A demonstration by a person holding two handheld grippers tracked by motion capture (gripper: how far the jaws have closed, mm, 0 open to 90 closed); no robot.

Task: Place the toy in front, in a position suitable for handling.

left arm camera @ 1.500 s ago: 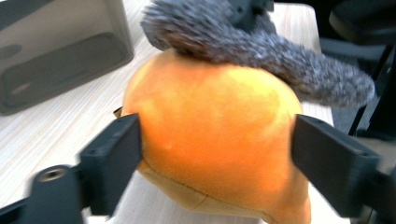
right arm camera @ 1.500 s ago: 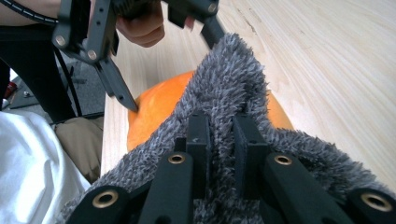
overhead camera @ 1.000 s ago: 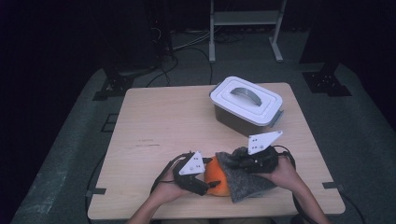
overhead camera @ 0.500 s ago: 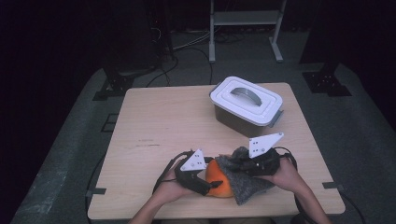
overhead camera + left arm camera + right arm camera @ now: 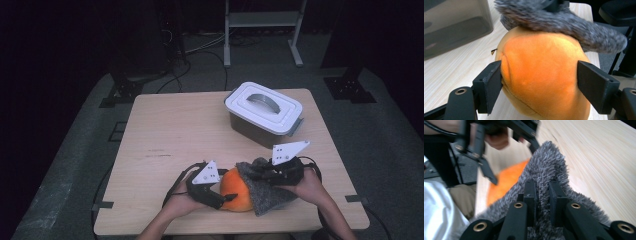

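Two claws: I hold one in each hand, both low in the high view, near the table's front edge.
Left claw [image 5: 220,197]: lower middle of the high view; in my left gripper view its jaws stand on either side of the orange cushion, the left one pressed into the plush, the right one at its edge, so I have it clamped.
Right claw [image 5: 260,172]: just right of the left one in the high view; in my right gripper view the jaws sit close together with a ridge of grey cloth pinched between them.
Orange cushion [image 5: 541,72]: round and plush, middle of my left gripper view, resting on the table [image 5: 175,130]; in the high view it lies between my two claws.
Grey cloth [image 5: 546,170]: fuzzy, draped over the top and right side of the cushion, touching it; in the high view it spreads to the right under my right hand [image 5: 307,185].
Box [image 5: 262,112]: grey with a white lid and a handle, upper right of the table in the high view, well apart from the cushion.
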